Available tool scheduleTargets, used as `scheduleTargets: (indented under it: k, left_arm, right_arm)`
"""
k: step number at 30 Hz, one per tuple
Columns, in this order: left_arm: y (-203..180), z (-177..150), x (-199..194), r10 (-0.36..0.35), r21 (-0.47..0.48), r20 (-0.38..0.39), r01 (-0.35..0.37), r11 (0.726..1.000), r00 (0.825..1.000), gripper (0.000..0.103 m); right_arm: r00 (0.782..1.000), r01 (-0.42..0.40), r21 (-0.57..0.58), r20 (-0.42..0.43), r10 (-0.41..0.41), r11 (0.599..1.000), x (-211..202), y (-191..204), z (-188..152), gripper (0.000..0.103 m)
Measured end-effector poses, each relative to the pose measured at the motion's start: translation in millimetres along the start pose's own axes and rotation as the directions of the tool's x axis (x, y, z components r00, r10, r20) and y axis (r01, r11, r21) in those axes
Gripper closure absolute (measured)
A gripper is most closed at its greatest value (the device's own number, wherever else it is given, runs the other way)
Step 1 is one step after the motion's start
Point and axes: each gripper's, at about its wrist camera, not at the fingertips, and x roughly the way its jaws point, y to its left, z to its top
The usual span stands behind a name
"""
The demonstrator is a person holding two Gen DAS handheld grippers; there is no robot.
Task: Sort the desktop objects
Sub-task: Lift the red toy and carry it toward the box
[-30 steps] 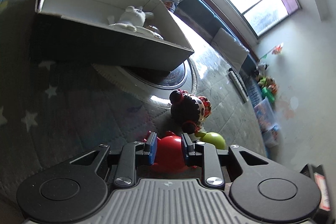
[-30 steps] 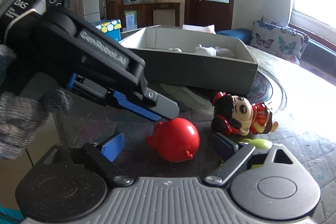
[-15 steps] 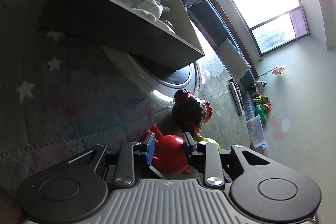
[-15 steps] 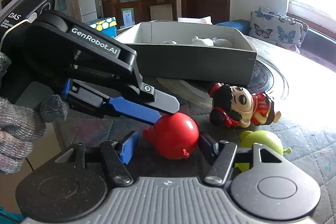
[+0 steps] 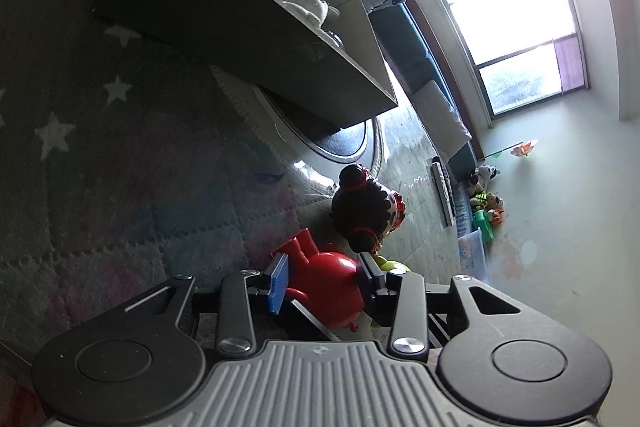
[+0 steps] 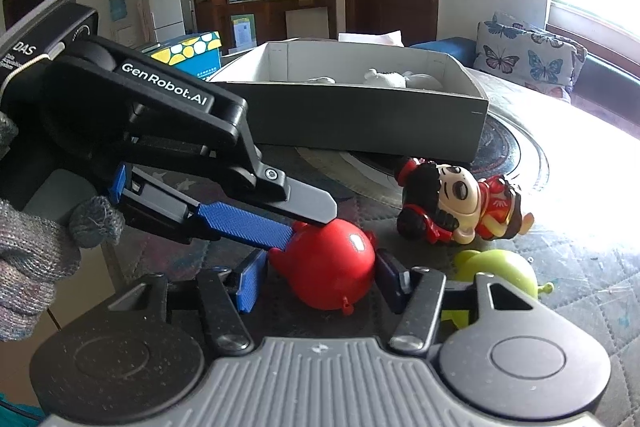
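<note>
Right claw (image 6: 318, 277) is closing w/ the red toy (image 6: 330, 267) between its pads. Left claw (image 5: 324, 277) is opening around the same toy. It sits on the surface (image 6: 580, 227) btw doll (image 6: 456, 205) & gray box (image 6: 360, 119).

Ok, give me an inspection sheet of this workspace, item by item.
Surface: quilted star-pattern mat over the table.
Job's things: red toy; doll figure on its side; green toy; open box holding white figurines.
Clutter: patterned carton behind the box.
Grippers: left gripper opening, right gripper closing, red toy between both.
Cables: nothing seen.
Surroundings: butterfly cushion, fridge, window.
</note>
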Motion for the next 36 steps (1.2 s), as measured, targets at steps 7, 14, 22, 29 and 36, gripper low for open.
scheduleTargets:
  k: [7,14,22,29,36]
  left_arm:
    - [-0.3,0.8,1.8,-0.009,0.017,-0.005,0.009,1.0,1.0,0.062]
    - [-10.4,0.7,-8.0,-0.04,0.067,0.01,0.039,0.997,0.999,0.07]
    - [-32.2,22.6,-30.1,-0.096,0.106,0.092,0.087,0.991,0.991,0.07]
    - [-39.3,48.0,-33.1,-0.162,0.099,0.138,0.149,0.984,0.977,0.071]
    - [-16.8,46.2,-14.6,-0.12,0.05,0.09,0.116,0.992,0.989,0.071]
  right_arm:
    - [1.0,0.006,0.007,-0.002,-0.006,1.0,1.3,-0.2,0.4,0.045]
    - [1.0,0.019,-0.003,0.017,-0.019,1.0,-7.9,2.7,6.8,0.046]
    - [0.992,0.029,-0.033,0.125,-0.025,0.999,-23.9,5.8,40.9,0.055]
    - [0.992,0.014,-0.005,0.122,-0.013,1.0,-2.2,-3.6,71.8,0.055]
    - [0.998,-0.01,0.003,0.063,0.01,1.0,13.3,-2.5,49.2,0.055]
